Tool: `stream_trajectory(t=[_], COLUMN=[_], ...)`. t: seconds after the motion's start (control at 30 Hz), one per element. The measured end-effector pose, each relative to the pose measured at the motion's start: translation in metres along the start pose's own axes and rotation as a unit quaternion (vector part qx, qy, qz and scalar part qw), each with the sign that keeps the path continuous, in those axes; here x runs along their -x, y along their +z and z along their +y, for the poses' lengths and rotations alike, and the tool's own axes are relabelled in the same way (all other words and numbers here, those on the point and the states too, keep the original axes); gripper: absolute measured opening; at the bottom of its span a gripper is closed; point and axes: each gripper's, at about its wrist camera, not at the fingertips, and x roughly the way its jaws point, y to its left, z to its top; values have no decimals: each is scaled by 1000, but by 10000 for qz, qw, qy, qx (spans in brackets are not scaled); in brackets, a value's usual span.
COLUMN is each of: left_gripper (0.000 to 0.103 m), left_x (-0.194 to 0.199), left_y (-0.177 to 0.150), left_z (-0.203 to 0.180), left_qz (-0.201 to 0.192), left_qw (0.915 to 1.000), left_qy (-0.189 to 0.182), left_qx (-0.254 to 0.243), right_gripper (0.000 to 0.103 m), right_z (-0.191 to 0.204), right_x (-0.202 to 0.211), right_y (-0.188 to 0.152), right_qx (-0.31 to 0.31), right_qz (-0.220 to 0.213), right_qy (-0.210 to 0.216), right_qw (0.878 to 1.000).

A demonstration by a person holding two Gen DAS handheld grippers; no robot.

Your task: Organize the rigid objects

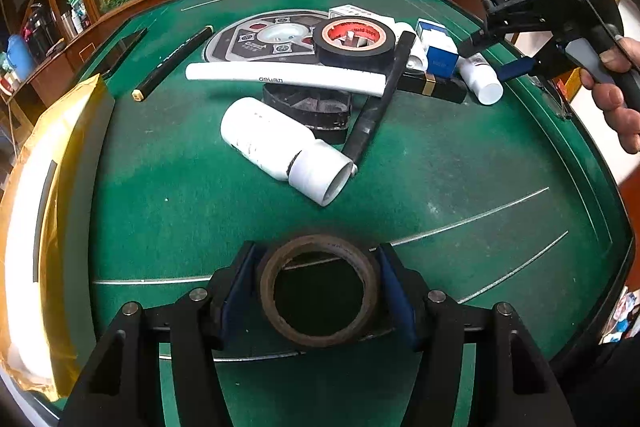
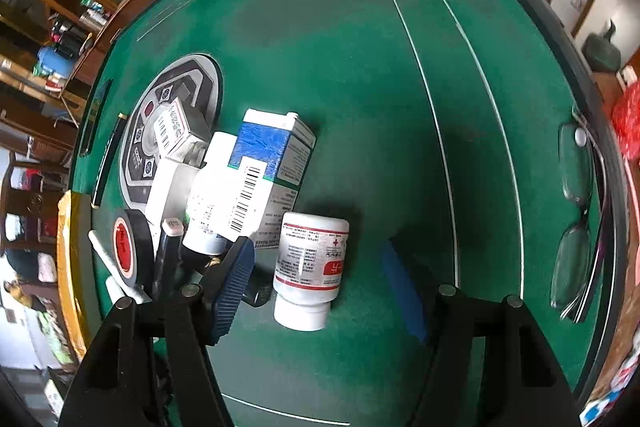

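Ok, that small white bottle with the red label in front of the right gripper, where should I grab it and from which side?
Grip the small white bottle across its labelled body, coming down from above. It lies on its side on the green table, cap toward the camera, already between the open fingers of the right gripper. The blue box crowds its far end, so stay on the mid-body, clear of the narrower cap.

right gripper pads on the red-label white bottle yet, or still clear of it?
Apart. The right wrist view shows the right gripper straddling the red-label white bottle, with green felt visible between the bottle and each blue pad; no contact on either side.
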Motion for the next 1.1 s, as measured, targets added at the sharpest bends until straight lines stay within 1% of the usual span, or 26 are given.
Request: stream_trajectory(t=[0.03, 0.07, 0.17, 0.2, 0.23, 0.3, 0.37, 0.4, 0.43, 0.47, 0.53, 0.63, 0.8, 0.9, 1.0, 1.1], left_gripper=[63, 62, 62, 62, 62, 62, 62, 62, 62, 62, 62, 62, 62, 62, 62, 62], left_x=[0, 1, 1, 1, 0, 0, 0, 1, 2, 4, 8, 14, 25, 29, 33, 38], left_y=[-1, -2, -3, -3, -3, -2, -4, -4, -6, -7, -10, -10, -9, -9, -10, -10], left_z=[0, 1, 1, 1, 1, 0, 1, 2, 2, 3, 7, 9, 16, 17, 17, 19], left_qz=[-15, -22, -35, -39, -42, -69, -107, -115, -114, -117, -158, -206, -336, -398, -447, -518], left_qw=[10000, 10000, 10000, 10000, 10000, 9999, 9999, 9999, 9999, 9998, 9992, 9990, 9980, 9979, 9979, 9976], left_qy=[-8, -6, 12, 22, 28, 49, 28, 16, 8, -33, -249, -222, -196, -130, -86, -37], left_qx=[7, 18, 40, 44, 50, 61, 57, 64, 78, 128, 283, 324, 492, 486, 469, 462], right_gripper=[60, 55, 51, 49, 49, 49, 48, 39, 36, 36, 36, 36, 36, 36, 36, 36], right_z=[-1, -1, -3, -1, 0, 3, 11, 12, 14, 14, 16, 22, 37, 47, 63, 70], right_x=[0, -2, -7, -7, -7, -8, -10, -11, -10, -9, -1, 11, 19, 21, 21, 23], right_y=[-2, -5, -14, -15, -14, -11, -7, -7, -10, -13, -25, -47, -72, -80, -89, -93], right_qx=[-14, -3, -21, 27, 83, 104, 310, 337, 342, 357, 455, 566, 838, 1001, 1217, 1350], right_qz=[50, 123, 287, 217, 152, 112, 44, 57, 102, 127, 58, 10, 41, 94, 131, 158], right_qy=[53, 90, 135, 107, 32, 30, -119, -127, -73, -39, 47, 197, 439, 613, 688, 733], right_qw=[10000, 9999, 9995, 9997, 9998, 9999, 9994, 9993, 9993, 9993, 9989, 9982, 9955, 9930, 9901, 9880])
